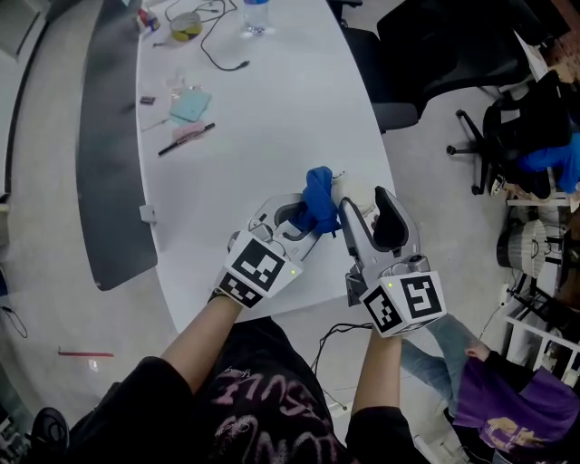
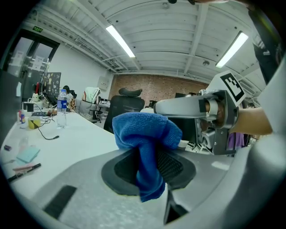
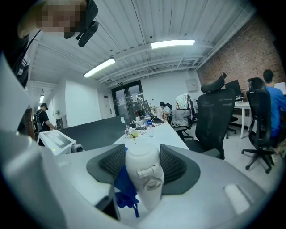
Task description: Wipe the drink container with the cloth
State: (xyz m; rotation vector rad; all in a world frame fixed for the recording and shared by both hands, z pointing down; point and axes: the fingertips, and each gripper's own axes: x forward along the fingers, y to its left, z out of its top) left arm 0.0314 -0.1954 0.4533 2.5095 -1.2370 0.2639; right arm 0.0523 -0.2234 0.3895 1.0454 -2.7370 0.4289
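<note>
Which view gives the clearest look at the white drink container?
The right gripper view: the drink container stands close between the right gripper jaws. The head view shows a pale sliver beside the blue cloth; the left gripper view, mostly cloth.

The long white bench (image 1: 272, 109) holds a clear plastic water bottle (image 1: 256, 16), a black pen (image 1: 186, 140) and a light blue paper pad (image 1: 190, 105).

The head camera looks steeply down from above both hands onto the near edge of the white table (image 1: 272, 109). Each gripper camera sits low behind its jaws, facing nearly level: the left gripper (image 1: 306, 214) camera is close on the blue cloth (image 2: 145, 134), the right gripper (image 1: 364, 210) camera close on the drink container (image 3: 143, 174). All three views share the cloth and the water bottle (image 1: 256, 14) at the table's far end
</note>
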